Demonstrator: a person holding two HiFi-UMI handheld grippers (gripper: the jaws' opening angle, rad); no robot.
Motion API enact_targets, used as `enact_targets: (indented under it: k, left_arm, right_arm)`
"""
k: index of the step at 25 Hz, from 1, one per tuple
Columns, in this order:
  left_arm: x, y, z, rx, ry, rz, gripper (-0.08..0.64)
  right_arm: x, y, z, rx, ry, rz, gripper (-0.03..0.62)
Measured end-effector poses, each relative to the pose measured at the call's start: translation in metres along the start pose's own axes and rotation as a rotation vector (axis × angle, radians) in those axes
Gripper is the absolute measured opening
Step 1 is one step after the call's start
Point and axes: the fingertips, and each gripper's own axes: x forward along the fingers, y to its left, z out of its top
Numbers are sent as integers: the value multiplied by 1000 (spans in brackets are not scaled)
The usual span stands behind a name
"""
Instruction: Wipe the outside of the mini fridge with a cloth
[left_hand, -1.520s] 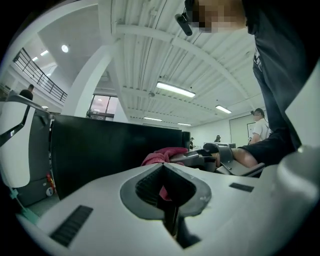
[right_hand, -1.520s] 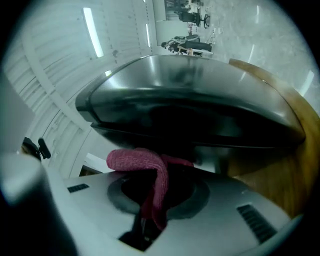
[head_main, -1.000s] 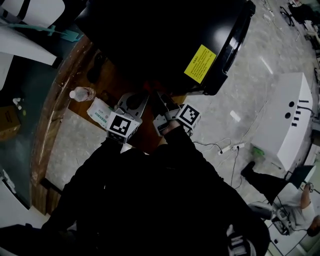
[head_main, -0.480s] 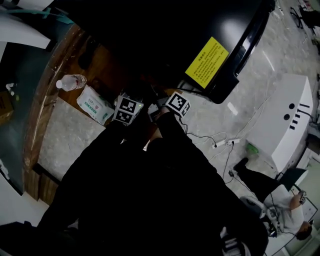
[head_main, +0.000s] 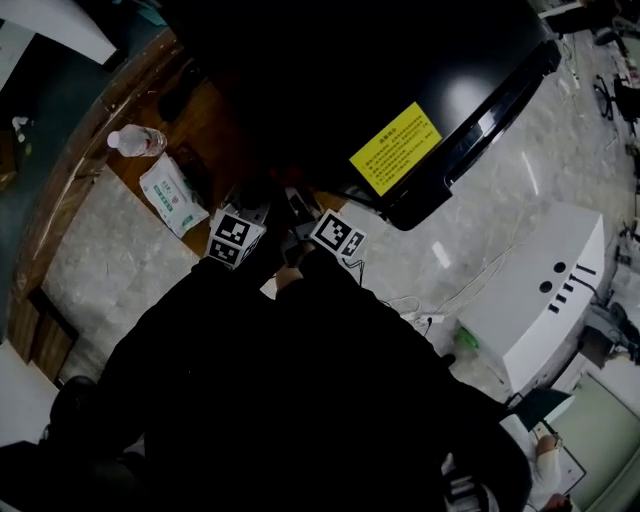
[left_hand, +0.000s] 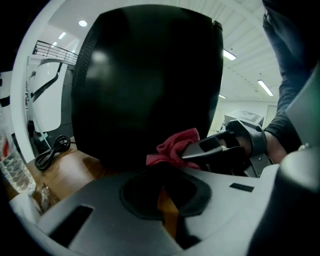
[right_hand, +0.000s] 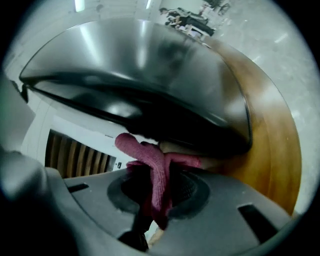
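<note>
The black mini fridge (head_main: 400, 70) with a yellow label stands on a wooden table (head_main: 175, 120); it fills the left gripper view (left_hand: 145, 80) and arches over the right gripper view (right_hand: 150, 85). My right gripper (right_hand: 157, 185) is shut on a red cloth (right_hand: 150, 160), which is bunched against the fridge's lower edge. In the left gripper view the cloth (left_hand: 172, 147) sits at the fridge's base with the right gripper (left_hand: 215, 147) pinching it. My left gripper (left_hand: 162, 185) is just beside it, jaws together with nothing in them. Both marker cubes (head_main: 235, 240) (head_main: 338, 235) show close together below the fridge.
A water bottle (head_main: 135, 140) and a tissue pack (head_main: 172, 195) lie on the table left of the grippers. A black cable (left_hand: 52, 150) is coiled on the table by the fridge. A white machine (head_main: 545, 290) and floor cables (head_main: 430, 310) are to the right.
The head view has swung, so the fridge and table have slid across the picture. Both grippers stay close together below the fridge, a little nearer to it.
</note>
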Motion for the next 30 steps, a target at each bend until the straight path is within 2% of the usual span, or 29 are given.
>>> enact_targets:
  k: [3,6,8,11,16,19,24,27,30]
  left_arm:
    - [-43,-15,22,-55,-63,63,2]
    - [-90,-32,53,-69,-139,128,2]
    - [-120,-48,75,-33,-177,148,2]
    - [-159,-77,106,-7,-221,143,2]
    - [-213,-113,144,28,-326,154,2]
    - [-240,-131,162,51,-376,160,2]
    - [-267,-156,172,21,-403,146,2]
    - [-273,-174,185,41,-426,145,2]
    - [-271,-191,209,46,-442,157,2]
  right_arm:
    - [-28,44,-2,-189,130,111,84]
    - [-61,93,-12,-492,263,216,84]
    - [-83,128,-17,-683,279,264,83]
    - [-114,176,-21,-868,247,329,83]
    - [-152,244,-34,-1032,181,409,83]
    - [-180,273,-42,-1112,149,420,83]
    - [-225,301,-47,-1273,166,417,84]
    - [-253,315,-33,-1312,156,434,87]
    - [-274,326,1,-1327,145,465,87]
